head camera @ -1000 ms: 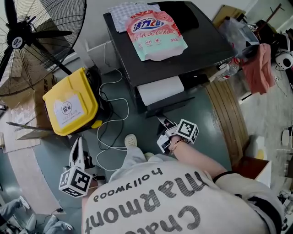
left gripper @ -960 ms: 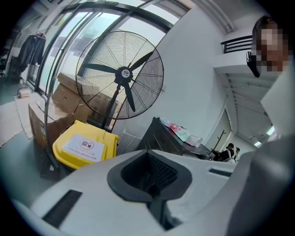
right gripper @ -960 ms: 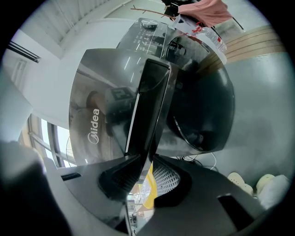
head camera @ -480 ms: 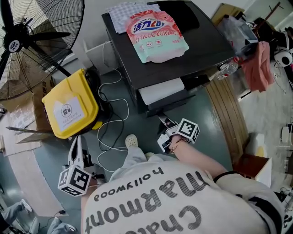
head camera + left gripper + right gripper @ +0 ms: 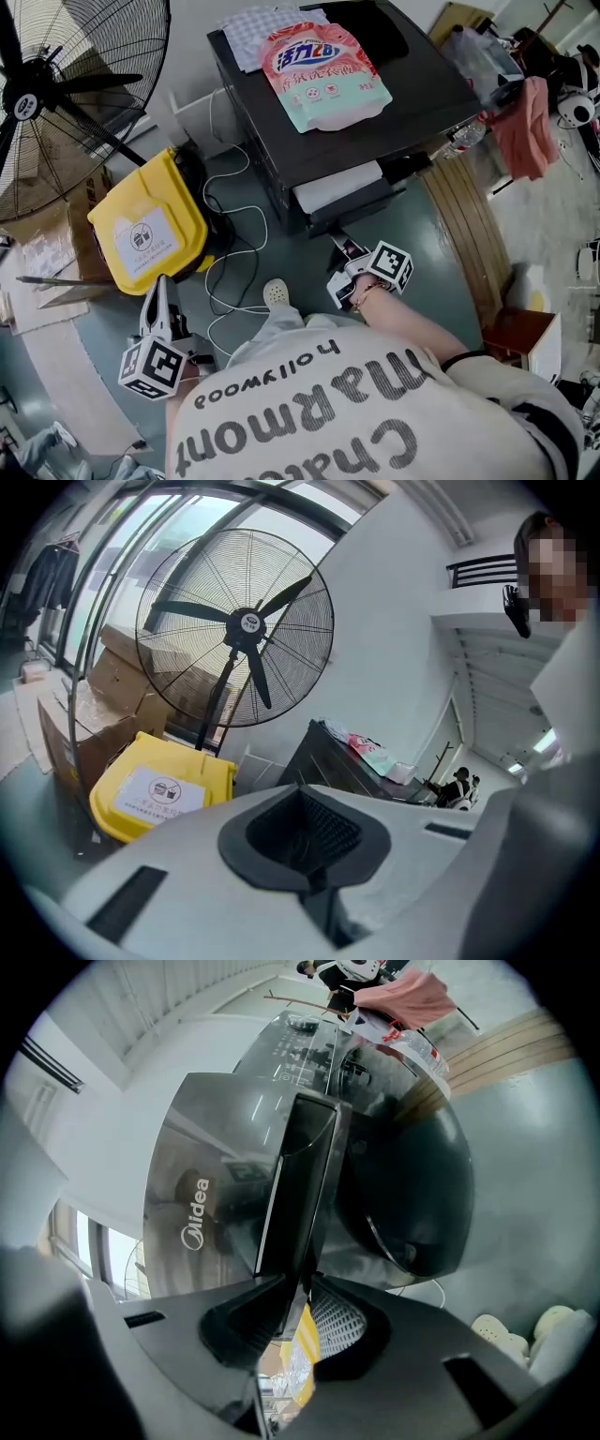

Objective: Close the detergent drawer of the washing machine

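Nothing much has shifted vs a sec ago: the detergent drawer (image 5: 339, 186) still sticks out at the top of the washing machine (image 5: 427, 89) front, and my R gripper (image 5: 300, 1283) still sits just in front of it.

Writing: silver Midea logo (image 5: 194, 1211) on the machine's panel, sideways in the right gripper view. Pink-and-green detergent pouch (image 5: 323, 70) lies flat on the machine top, Chinese print plus "28". Yellow bin (image 5: 150, 230) has a white pictogram label. My shirt (image 5: 356, 412) reads "hollywood".

R jaws: narrow gap, pads not meeting. The drawer's dark front edge lines up w/ the tips; can't tell if they touch it.

L gripper (image 5: 161, 292) is down at my left near the bin, well apart from the machine. Its jaws are pressed together, nothing btwn them.
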